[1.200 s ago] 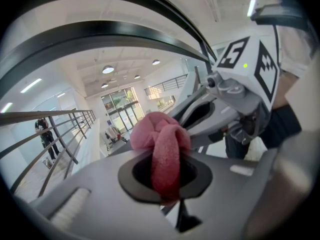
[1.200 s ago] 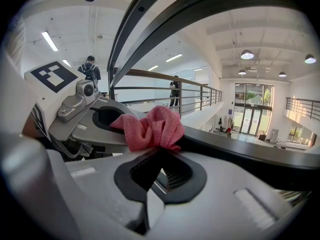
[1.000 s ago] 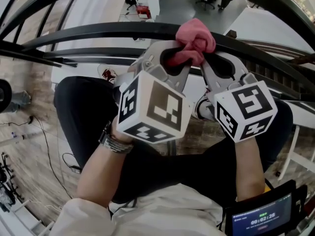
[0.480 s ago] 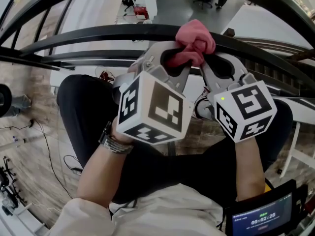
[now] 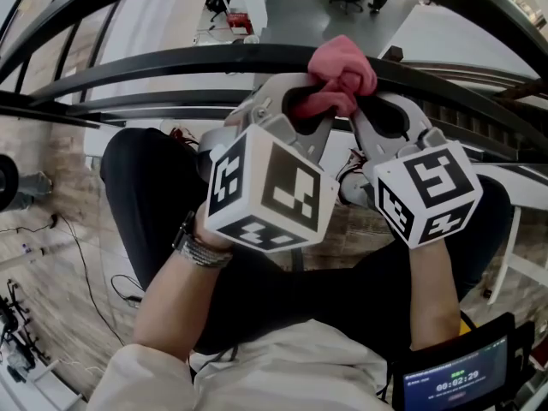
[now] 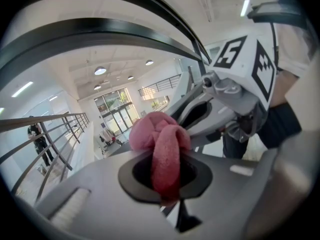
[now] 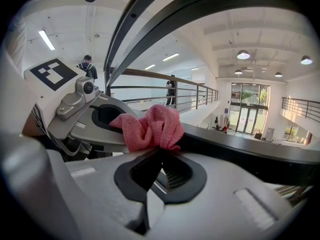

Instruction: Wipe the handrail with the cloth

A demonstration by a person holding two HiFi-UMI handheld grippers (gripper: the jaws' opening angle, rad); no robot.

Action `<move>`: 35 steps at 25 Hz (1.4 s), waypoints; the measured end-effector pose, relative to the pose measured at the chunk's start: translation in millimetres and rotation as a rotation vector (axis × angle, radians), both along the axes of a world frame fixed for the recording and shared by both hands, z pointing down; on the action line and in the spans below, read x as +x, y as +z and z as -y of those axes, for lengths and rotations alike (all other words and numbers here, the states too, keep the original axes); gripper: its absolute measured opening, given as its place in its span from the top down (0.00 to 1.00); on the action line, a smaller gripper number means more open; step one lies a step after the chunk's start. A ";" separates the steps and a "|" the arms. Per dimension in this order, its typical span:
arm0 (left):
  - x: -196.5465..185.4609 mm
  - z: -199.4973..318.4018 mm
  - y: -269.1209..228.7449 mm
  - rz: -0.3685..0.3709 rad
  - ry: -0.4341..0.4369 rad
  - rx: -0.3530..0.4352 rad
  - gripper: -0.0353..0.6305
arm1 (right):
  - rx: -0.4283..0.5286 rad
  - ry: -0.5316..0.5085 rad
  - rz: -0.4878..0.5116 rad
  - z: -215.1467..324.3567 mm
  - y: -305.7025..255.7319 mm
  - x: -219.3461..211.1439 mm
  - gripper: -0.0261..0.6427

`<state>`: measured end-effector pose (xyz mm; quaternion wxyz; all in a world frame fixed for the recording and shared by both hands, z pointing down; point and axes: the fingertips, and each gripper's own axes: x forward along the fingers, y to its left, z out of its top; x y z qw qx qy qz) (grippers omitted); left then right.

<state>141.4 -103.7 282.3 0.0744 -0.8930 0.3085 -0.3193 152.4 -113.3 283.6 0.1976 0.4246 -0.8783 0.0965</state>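
Note:
A bunched pink cloth [image 5: 341, 77] rests on the dark curved handrail [image 5: 171, 58] in the head view. My left gripper [image 5: 318, 101] is shut on the cloth from the left, and my right gripper [image 5: 353, 103] is shut on it from the right. The two grippers meet tip to tip at the rail. In the left gripper view a fold of the cloth [image 6: 165, 156] hangs down between the jaws of the left gripper [image 6: 167, 196]. In the right gripper view the cloth [image 7: 150, 126] bulges above the right gripper [image 7: 161, 170], against the handrail [image 7: 250, 151].
Further dark rails [image 5: 68, 7] curve beyond the handrail, with a lower floor far below. The person's dark trousers [image 5: 145, 195] and a tablet screen [image 5: 458, 379] fill the near side. A cable [image 5: 86, 264] lies on the wood floor at left. People stand by a far railing [image 7: 172, 89].
The head view has drifted slightly. Both grippers and the cloth stay in the same place on the rail.

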 end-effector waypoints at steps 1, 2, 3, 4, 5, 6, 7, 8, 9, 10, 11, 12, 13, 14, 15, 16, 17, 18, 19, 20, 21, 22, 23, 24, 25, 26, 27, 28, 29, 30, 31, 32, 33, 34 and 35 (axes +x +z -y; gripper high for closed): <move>1.3 -0.2 0.1 0.001 0.004 0.000 0.90 | -0.001 0.003 0.000 -0.1 0.2 1.2 0.96; 2.5 -0.4 0.1 0.002 0.008 0.000 0.90 | -0.002 0.005 0.000 -0.1 0.3 2.3 0.96; 3.7 -0.5 0.1 0.003 0.011 0.000 0.90 | -0.003 0.008 -0.001 -0.2 0.5 3.4 0.96; 4.9 -0.6 0.3 0.003 0.016 -0.001 0.90 | -0.004 0.011 -0.002 -0.2 0.7 4.5 0.96; 6.2 -0.7 0.6 0.003 0.020 -0.001 0.90 | -0.004 0.013 -0.003 -0.2 1.1 5.7 0.96; 7.5 -0.8 1.0 0.004 0.025 -0.001 0.90 | -0.005 0.015 -0.003 -0.1 1.7 7.1 0.96; 9.0 -1.0 1.3 0.004 0.030 0.000 0.90 | -0.005 0.017 -0.003 -0.2 2.2 8.6 0.96; 10.7 -1.4 1.7 0.004 0.036 0.002 0.90 | -0.005 0.020 -0.004 -0.4 2.7 10.3 0.96; 12.6 -1.8 1.9 0.005 0.041 0.003 0.90 | -0.005 0.022 -0.004 -0.6 3.1 12.2 0.96; 14.6 -2.2 2.1 0.005 0.046 0.003 0.90 | -0.005 0.025 -0.005 -0.8 3.4 14.2 0.96; 16.7 -2.6 2.2 0.005 0.051 0.004 0.90 | -0.006 0.028 -0.006 -1.0 3.7 16.3 0.96; 18.8 -2.8 2.4 0.005 0.056 0.004 0.90 | -0.008 0.031 -0.007 -1.0 3.9 18.3 0.96; 20.8 -2.9 2.6 0.006 0.062 0.004 0.90 | -0.009 0.035 -0.008 -0.9 4.2 20.3 0.96; 22.8 -3.2 3.0 0.006 0.067 0.003 0.90 | -0.010 0.038 -0.010 -0.9 4.6 22.2 0.96; 24.7 -3.5 3.5 0.007 0.072 0.003 0.90 | -0.012 0.040 -0.012 -1.0 5.1 24.1 0.96; 26.5 -3.9 4.0 0.007 0.077 0.004 0.90 | -0.013 0.043 -0.013 -1.3 5.6 26.0 0.96; 28.4 -4.4 4.4 0.007 0.081 0.004 0.90 | -0.014 0.045 -0.016 -1.6 5.9 28.0 0.96; 30.3 -4.8 4.5 0.007 0.086 0.005 0.90 | -0.015 0.047 -0.018 -1.8 6.0 30.0 0.96; 32.2 -5.1 4.5 0.006 0.090 0.005 0.90 | -0.016 0.049 -0.019 -2.0 6.0 32.0 0.96; 34.1 -5.4 4.5 0.006 0.093 0.006 0.90 | -0.017 0.051 -0.021 -2.2 6.1 33.9 0.96; 36.0 -5.6 4.6 0.006 0.096 0.007 0.90 | -0.018 0.053 -0.022 -2.2 6.2 35.9 0.96; 38.0 -5.7 4.8 0.006 0.099 0.008 0.90 | -0.019 0.056 -0.022 -2.1 6.5 38.0 0.96; 40.1 -5.7 5.0 0.007 0.102 0.009 0.90 | -0.020 0.058 -0.022 -1.9 6.9 40.1 0.96; 42.3 -5.7 5.2 0.009 0.105 0.010 0.90 | -0.022 0.062 -0.022 -1.6 7.4 42.2 0.96; 44.3 -5.9 5.6 0.010 0.109 0.011 0.90 | -0.023 0.065 -0.022 -1.3 8.1 44.3 0.96; 46.1 -6.1 5.9 0.012 0.113 0.012 0.90 | -0.024 0.068 -0.022 -1.1 8.8 46.1 0.96; 47.6 -6.4 6.3 0.013 0.116 0.014 0.90 | -0.025 0.071 -0.021 -0.9 9.4 47.6 0.96; 48.8 -6.7 6.6 0.015 0.119 0.015 0.90 | -0.026 0.073 -0.021 -0.8 10.0 48.7 0.96; 49.6 -6.9 6.9 0.016 0.121 0.016 0.90 | -0.027 0.075 -0.022 -0.7 10.3 49.5 0.96; 50.1 -7.0 7.1 0.016 0.122 0.017 0.90 | -0.028 0.077 -0.022 -0.5 10.6 50.0 0.96; 50.3 -6.9 7.3 0.017 0.122 0.018 0.90 | -0.030 0.078 -0.023 -0.4 10.8 50.2 0.96; 50.4 -6.7 7.5 0.017 0.122 0.020 0.90 | -0.032 0.079 -0.024 -0.1 11.1 50.4 0.96; 50.6 -6.5 7.7 0.017 0.122 0.021 0.90 | -0.034 0.081 -0.026 0.1 11.3 50.7 0.96; 50.7 -6.4 7.9 0.017 0.122 0.022 0.90 | -0.036 0.082 -0.027 0.3 11.5 50.8 0.96; 50.7 -6.4 8.0 0.017 0.122 0.023 0.90 | -0.038 0.082 -0.029 0.3 11.6 50.7 0.96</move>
